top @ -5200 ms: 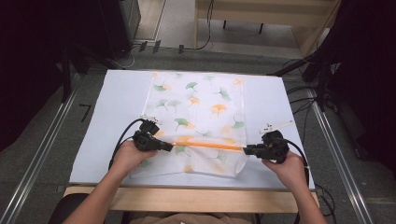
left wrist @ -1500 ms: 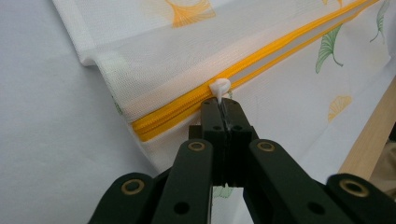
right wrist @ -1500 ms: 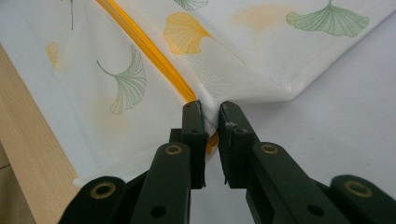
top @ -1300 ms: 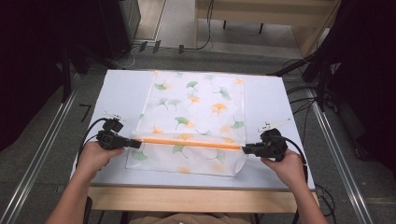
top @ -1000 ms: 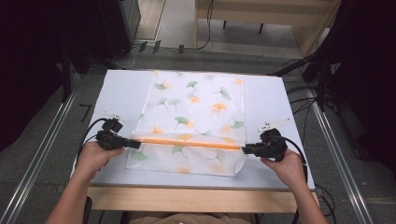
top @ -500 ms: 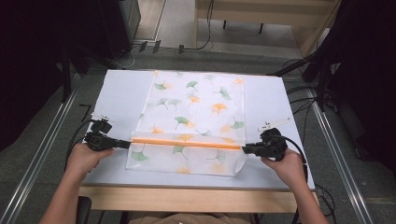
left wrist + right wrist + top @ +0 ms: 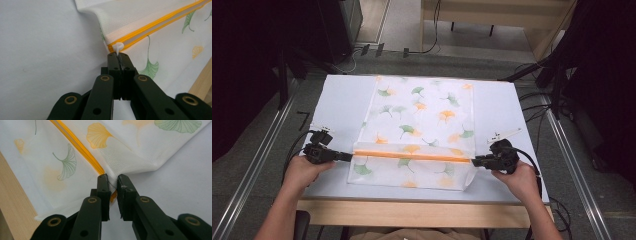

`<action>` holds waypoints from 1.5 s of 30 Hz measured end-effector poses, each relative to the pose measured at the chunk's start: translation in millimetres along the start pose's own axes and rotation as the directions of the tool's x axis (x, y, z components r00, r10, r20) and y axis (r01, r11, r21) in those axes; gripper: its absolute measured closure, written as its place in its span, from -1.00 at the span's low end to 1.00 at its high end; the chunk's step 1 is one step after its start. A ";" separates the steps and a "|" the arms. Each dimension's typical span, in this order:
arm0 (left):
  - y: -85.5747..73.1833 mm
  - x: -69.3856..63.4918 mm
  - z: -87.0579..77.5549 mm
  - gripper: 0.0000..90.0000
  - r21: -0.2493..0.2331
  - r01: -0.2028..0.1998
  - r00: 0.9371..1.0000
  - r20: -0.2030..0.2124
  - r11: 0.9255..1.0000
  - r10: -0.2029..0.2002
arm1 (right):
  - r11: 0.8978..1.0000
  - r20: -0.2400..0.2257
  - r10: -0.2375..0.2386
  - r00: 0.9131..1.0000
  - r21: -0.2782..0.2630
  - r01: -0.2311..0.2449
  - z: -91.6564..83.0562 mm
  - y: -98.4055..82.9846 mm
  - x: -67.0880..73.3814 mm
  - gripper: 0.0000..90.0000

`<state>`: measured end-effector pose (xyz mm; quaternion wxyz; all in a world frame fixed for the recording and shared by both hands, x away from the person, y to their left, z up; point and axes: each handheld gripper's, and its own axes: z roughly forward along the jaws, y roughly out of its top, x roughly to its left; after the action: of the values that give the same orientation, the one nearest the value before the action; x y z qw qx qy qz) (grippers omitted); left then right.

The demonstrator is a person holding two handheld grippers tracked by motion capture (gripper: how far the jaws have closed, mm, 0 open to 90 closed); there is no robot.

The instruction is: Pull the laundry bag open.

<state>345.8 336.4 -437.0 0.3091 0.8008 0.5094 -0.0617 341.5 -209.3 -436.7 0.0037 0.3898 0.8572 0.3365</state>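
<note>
A white mesh bag [image 7: 422, 115] printed with green and orange ginkgo leaves lies flat on the white table [image 7: 337, 100]. An orange zipper [image 7: 412, 155] runs across its near part. At the zipper's left end my left gripper [image 7: 348, 157] is shut on the small white zipper pull [image 7: 117, 46], its jaws pressed together [image 7: 119, 55] just below the orange zipper [image 7: 155, 26]. At the bag's right end my right gripper [image 7: 474, 161] pinches the fabric corner where the orange zipper [image 7: 77, 146] ends, with mesh bunched between the jaws [image 7: 113, 180].
The table's wooden front edge [image 7: 412, 210] runs just under the bag's near hem. Metal rails [image 7: 257, 165] flank the table on both sides. Cables [image 7: 537, 110] lie on the floor at the right, and dark furniture stands at the back left.
My left gripper has slid left along the zipper, from over the bag to its left edge, with the pull in its jaws. The right gripper has held still at the right end.
</note>
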 end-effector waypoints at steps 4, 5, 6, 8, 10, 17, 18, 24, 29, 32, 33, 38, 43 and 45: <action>-0.6 -0.8 2.8 1.00 0.012 0.001 1.000 0.004 1.000 -0.001 | 1.000 -0.001 0.010 1.000 0.007 -0.010 3.9 -2.5 -3.3 0.84; -0.6 -0.6 3.6 1.00 0.012 -0.005 1.000 0.003 1.000 0.005 | 1.000 -0.001 0.013 1.000 0.009 -0.013 4.6 -3.2 -4.4 0.84; -0.5 -0.5 3.9 1.00 0.013 -0.005 1.000 0.003 1.000 0.005 | 1.000 -0.003 0.016 1.000 0.008 -0.016 5.4 -3.7 -5.1 0.84; -0.2 -0.5 4.7 1.00 0.016 -0.008 1.000 0.004 1.000 0.008 | 1.000 -0.004 0.020 1.000 0.012 -0.020 6.4 -4.5 -6.2 0.83; 0.1 -1.9 6.4 1.00 0.021 -0.005 1.000 0.011 1.000 0.004 | 1.000 0.001 0.015 1.000 0.013 -0.015 7.8 -5.9 -7.7 0.81; -0.8 -7.6 11.9 1.00 0.044 -0.021 1.000 0.014 0.999 0.020 | 1.000 0.018 0.020 1.000 0.021 -0.021 10.8 -11.2 -15.5 0.80; -1.6 -8.7 12.7 1.00 0.046 -0.020 1.000 0.017 0.999 0.019 | 0.999 0.020 0.022 1.000 0.026 -0.022 10.9 -11.5 -15.7 0.80; -6.1 -12.1 14.9 1.00 0.055 -0.030 0.999 0.039 0.998 0.028 | 0.998 0.028 0.031 0.999 0.045 -0.032 10.3 -14.9 -19.1 0.76; -5.3 -12.0 15.9 0.97 0.053 -0.030 0.999 0.046 0.998 0.028 | 0.998 0.038 0.035 0.999 0.041 -0.036 10.5 -14.8 -20.3 0.72; -5.1 -12.0 15.8 0.88 0.050 -0.030 0.999 0.043 0.998 0.028 | 0.998 0.041 0.035 0.999 0.045 -0.037 10.9 -15.1 -20.5 0.70; -4.9 -11.5 16.0 0.81 0.050 -0.025 0.999 0.045 0.998 0.022 | 0.998 0.041 0.040 0.998 0.043 -0.042 10.5 -15.1 -20.7 0.68; -4.2 -11.4 14.5 0.62 0.028 -0.021 0.999 0.040 0.999 0.020 | 0.998 0.034 0.060 0.998 0.026 -0.061 8.0 -14.6 -22.3 0.58; -3.2 -12.3 10.1 0.30 -0.011 -0.001 1.000 0.022 1.000 0.001 | 0.998 0.029 0.063 0.998 0.007 -0.063 6.6 -13.8 -22.4 0.45; -3.7 -12.3 7.2 0.24 -0.041 -0.004 1.000 0.023 0.999 0.005 | 0.998 0.028 0.062 0.998 -0.003 -0.062 5.4 -13.5 -22.6 0.41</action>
<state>338.4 323.9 -439.2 0.3315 0.7946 0.5051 -0.0598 349.6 -227.6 -454.5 0.0057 0.4206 0.8443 0.3321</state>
